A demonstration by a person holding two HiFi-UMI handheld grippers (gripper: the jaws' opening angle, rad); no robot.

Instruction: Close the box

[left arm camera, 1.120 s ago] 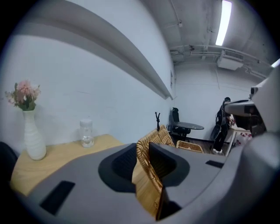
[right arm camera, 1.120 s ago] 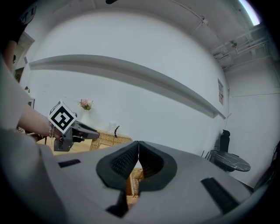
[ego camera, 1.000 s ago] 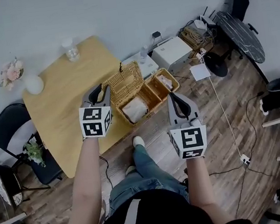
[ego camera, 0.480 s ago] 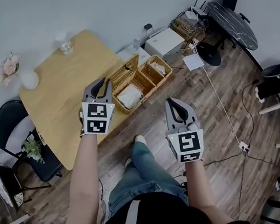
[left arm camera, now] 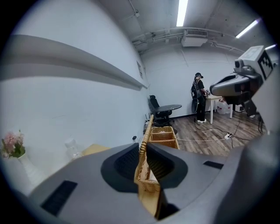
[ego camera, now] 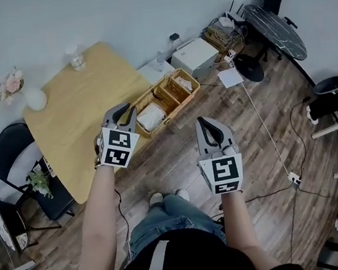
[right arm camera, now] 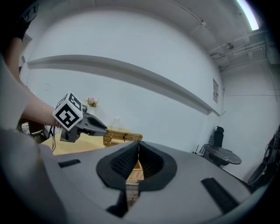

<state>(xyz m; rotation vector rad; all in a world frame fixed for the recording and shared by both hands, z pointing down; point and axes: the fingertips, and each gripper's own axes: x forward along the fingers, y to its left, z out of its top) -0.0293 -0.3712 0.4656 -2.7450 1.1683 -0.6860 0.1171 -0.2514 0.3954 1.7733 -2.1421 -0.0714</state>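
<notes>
Pale wall and plank floor surround a wooden desk (ego camera: 65, 108). The wicker box (ego camera: 194, 85) sits at the desk's edge, just ahead of the left claw (left arm camera: 144, 148). Closing is not done. Seen from above, the compartments lie open, with a white packet (ego camera: 151, 116) in the one nearest that claw. The lid (left arm camera: 148, 127) stands roughly on edge, running straight away from the claw's tips. What is left, I judge, is swinging the lid over and down onto the rim. The left claw's jaws have just been closing and sit nearly together, pinching the woven lid edge between the pads. The right claw (right arm camera: 138, 148) hangs over the floor, well apart from the box, which lies ahead and to its left. Its jaws meet with nothing between them.
</notes>
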